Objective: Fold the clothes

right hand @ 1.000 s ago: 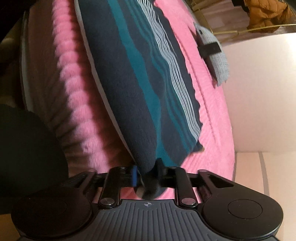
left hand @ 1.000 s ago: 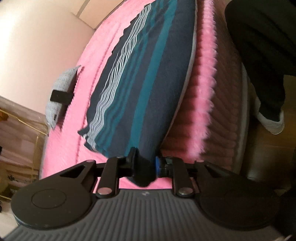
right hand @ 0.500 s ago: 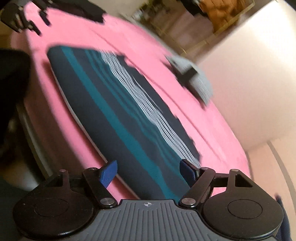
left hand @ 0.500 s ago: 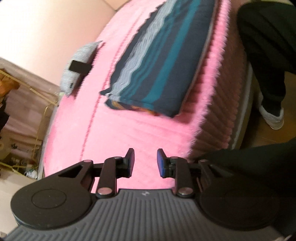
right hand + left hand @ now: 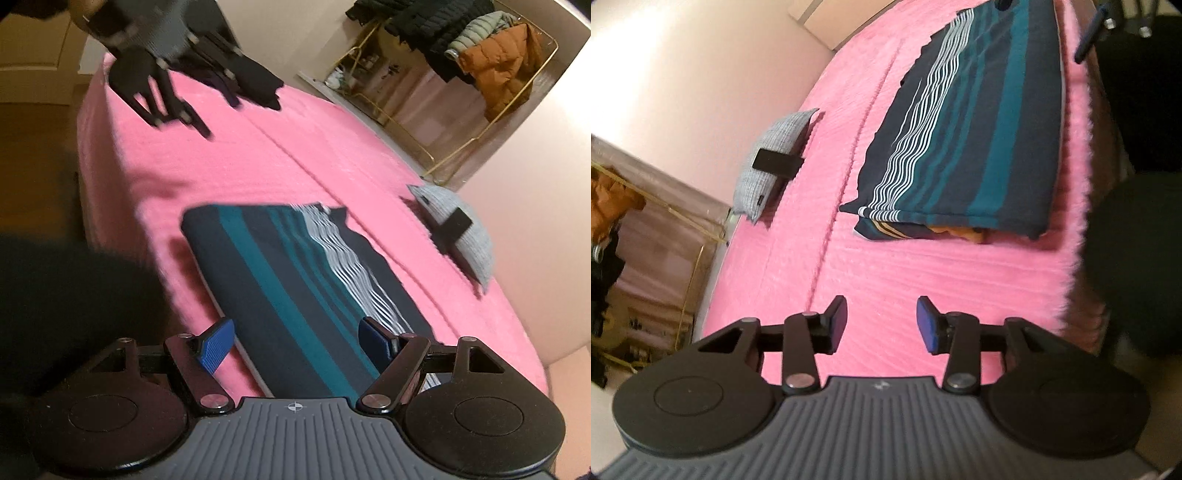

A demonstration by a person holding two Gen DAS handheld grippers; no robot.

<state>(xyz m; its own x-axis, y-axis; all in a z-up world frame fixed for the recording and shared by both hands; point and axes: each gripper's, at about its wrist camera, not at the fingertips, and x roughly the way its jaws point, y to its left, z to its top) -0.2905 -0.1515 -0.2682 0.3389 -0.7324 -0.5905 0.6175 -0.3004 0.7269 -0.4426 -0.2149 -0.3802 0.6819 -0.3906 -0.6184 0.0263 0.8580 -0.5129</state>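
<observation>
**Me:** The striped garment (image 5: 964, 140) lies folded flat on the pink blanket (image 5: 894, 280), along the bed's near edge, dark with teal bands and a run of thin white lines. Its short end faces my left tool, and a bit of orange lining peeps out from under the top layer there.

**Partner:** Anything in your grippers?

**Me:** Nothing. My left gripper (image 5: 882, 325) has just been opening, jaws partly apart over bare blanket, well short of the cloth. My right gripper (image 5: 295, 345) has just been opening too; it stands wide, hovering over the other end of the fold, pads clear of the fabric.

**Partner:** So, next?

**Me:** I reckon this fold is laid and let go. If another fold is wanted, I'd pinch both corners of one short end, taking every layer, lift level and carry it over to meet the far end. That loose orange edge wants tucking first, or it'll bunch.

**Partner:** Anything in the way?

**Me:** The grey pillow (image 5: 458, 232) with its black block sits well apart, towards the wall. The garment lies close to the bed's edge, so I'd drag nothing towards me.
</observation>
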